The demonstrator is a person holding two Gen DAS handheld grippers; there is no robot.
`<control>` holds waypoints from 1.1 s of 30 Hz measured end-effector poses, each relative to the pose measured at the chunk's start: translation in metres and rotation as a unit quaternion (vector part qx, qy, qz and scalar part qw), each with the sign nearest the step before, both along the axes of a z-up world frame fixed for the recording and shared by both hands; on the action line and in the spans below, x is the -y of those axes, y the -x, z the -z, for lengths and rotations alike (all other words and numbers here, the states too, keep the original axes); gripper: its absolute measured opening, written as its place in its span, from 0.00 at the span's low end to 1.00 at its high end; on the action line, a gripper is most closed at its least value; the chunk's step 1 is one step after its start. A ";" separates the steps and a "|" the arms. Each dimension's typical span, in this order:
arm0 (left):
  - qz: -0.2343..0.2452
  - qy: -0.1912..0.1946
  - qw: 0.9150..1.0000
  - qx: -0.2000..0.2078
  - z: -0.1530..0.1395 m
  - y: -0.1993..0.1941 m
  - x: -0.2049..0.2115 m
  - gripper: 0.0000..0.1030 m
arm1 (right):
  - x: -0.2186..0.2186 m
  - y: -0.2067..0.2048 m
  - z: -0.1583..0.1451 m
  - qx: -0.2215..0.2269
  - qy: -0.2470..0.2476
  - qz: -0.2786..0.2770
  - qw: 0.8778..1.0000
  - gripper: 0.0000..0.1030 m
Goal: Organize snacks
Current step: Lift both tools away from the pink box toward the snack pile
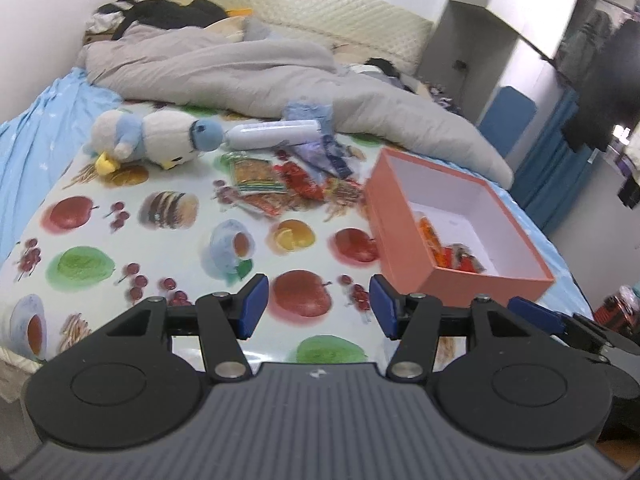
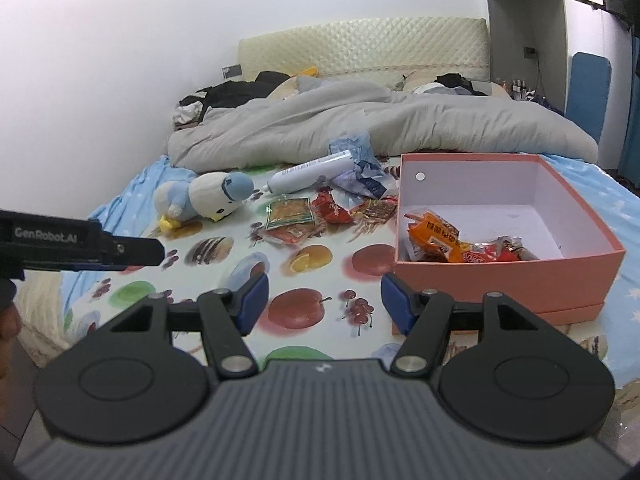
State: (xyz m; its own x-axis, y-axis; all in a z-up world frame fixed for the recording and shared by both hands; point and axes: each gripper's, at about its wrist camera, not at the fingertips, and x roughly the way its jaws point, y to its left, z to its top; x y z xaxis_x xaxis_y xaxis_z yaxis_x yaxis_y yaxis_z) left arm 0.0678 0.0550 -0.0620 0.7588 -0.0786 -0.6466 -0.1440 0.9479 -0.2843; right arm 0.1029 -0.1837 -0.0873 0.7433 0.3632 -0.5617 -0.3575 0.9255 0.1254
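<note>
now both grippers are seen above the near edge of the fruit-printed sheet [image 2: 224, 264] on the bed. the left gripper [image 1: 318, 306] is held with fingers wide and nothing between them; the right gripper [image 2: 324, 304] likewise, wide and empty. loose snack packets [image 2: 290, 216] are scattered mid-sheet, just beside a white tube [image 2: 308, 176] and a plush penguin [image 2: 208, 196]. toward the sheet's right edge a pink box [image 2: 500, 276] is set, with orange and red snack packets [image 2: 440, 240] lying in its near left corner.
</note>
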 end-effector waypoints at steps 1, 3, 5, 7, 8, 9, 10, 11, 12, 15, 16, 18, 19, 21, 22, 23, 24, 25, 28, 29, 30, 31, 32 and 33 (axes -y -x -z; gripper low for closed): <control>-0.003 0.001 1.000 -0.002 0.003 -0.004 -0.003 0.60 | -0.002 -0.004 0.002 -0.001 0.002 0.001 1.000 0.62; -0.009 -0.001 1.000 -0.006 0.009 -0.013 -0.009 0.60 | -0.006 -0.013 0.004 0.001 0.005 0.006 1.000 0.62; -0.012 0.002 1.000 -0.008 0.016 -0.023 -0.016 0.60 | -0.008 -0.021 0.006 0.005 0.005 0.006 1.000 0.62; -0.014 0.004 1.000 -0.015 0.024 -0.036 -0.022 0.60 | -0.011 -0.030 0.010 0.008 0.008 0.006 1.000 0.62; -0.015 0.004 1.000 -0.018 0.027 -0.042 -0.025 0.60 | -0.013 -0.035 0.012 0.009 0.010 0.005 1.000 0.62; -0.015 0.004 1.000 -0.020 0.031 -0.048 -0.027 0.60 | -0.015 -0.041 0.014 0.009 0.011 0.003 1.000 0.62; -0.015 0.004 1.000 -0.023 0.034 -0.055 -0.029 0.60 | -0.018 -0.046 0.016 0.010 0.013 0.003 1.000 0.62; -0.014 0.004 1.000 -0.025 0.037 -0.062 -0.031 0.60 | -0.020 -0.051 0.018 0.008 0.016 0.003 1.000 0.62; -0.013 0.003 1.000 -0.027 0.039 -0.068 -0.033 0.60 | -0.022 -0.056 0.021 0.007 0.015 0.002 1.000 0.62; -0.010 -0.001 1.000 -0.029 0.045 -0.088 -0.038 0.60 | -0.028 -0.073 0.026 0.002 0.014 0.000 1.000 0.62; -0.011 0.000 0.999 -0.030 0.047 -0.094 -0.041 0.60 | -0.031 -0.078 0.028 0.002 0.015 -0.002 1.000 0.62; -0.011 0.004 0.999 -0.033 0.052 -0.107 -0.045 0.60 | -0.037 -0.089 0.031 0.007 0.018 -0.005 1.000 0.62; -0.011 0.005 0.999 -0.034 0.055 -0.113 -0.048 0.60 | -0.039 -0.094 0.033 0.008 0.021 -0.005 1.000 0.62; -0.012 0.005 0.999 -0.037 0.061 -0.127 -0.053 0.60 | -0.045 -0.106 0.039 0.006 0.023 -0.006 1.000 0.62; -0.012 0.006 0.999 -0.038 0.064 -0.133 -0.055 0.60 | -0.047 -0.110 0.042 0.004 0.022 -0.006 1.000 0.62; -0.013 0.005 0.999 -0.040 0.068 -0.141 -0.058 0.60 | -0.050 -0.116 0.045 0.003 0.022 -0.007 1.000 0.62; -0.014 0.005 0.999 -0.044 0.071 -0.148 -0.061 0.60 | -0.053 -0.121 0.048 0.002 0.023 -0.007 1.000 0.62; -0.014 0.007 0.999 -0.046 0.075 -0.154 -0.063 0.60 | -0.056 -0.126 0.053 0.000 0.023 -0.008 1.000 0.62; -0.009 -0.003 0.999 -0.050 0.086 -0.176 -0.069 0.60 | -0.067 -0.142 0.066 -0.008 0.027 -0.013 1.000 0.62; -0.006 -0.004 0.999 -0.053 0.090 -0.183 -0.071 0.60 | -0.070 -0.147 0.070 -0.010 0.029 -0.014 0.999 0.62; -0.004 -0.003 0.998 -0.057 0.094 -0.190 -0.074 0.60 | -0.073 -0.152 0.075 -0.010 0.030 -0.014 0.999 0.62; -0.003 0.000 0.998 -0.060 0.098 -0.197 -0.076 0.60 | -0.076 -0.158 0.079 -0.012 0.031 -0.014 0.999 0.62; -0.002 0.003 0.998 -0.063 0.103 -0.205 -0.079 0.60 | -0.079 -0.164 0.084 -0.014 0.029 -0.013 0.999 0.62; 0.000 0.004 0.998 -0.064 0.107 -0.214 -0.081 0.60 | -0.081 -0.170 0.088 -0.017 0.028 -0.013 0.999 0.62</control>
State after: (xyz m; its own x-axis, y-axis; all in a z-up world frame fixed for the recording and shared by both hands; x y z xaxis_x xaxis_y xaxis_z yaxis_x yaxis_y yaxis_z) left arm 0.2814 0.1365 -0.1691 0.6704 -0.0841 -0.7373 -0.1799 0.9455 -0.2714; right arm 0.2732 -0.1022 -0.1755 0.7148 0.3496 -0.6057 -0.3779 0.9218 0.0861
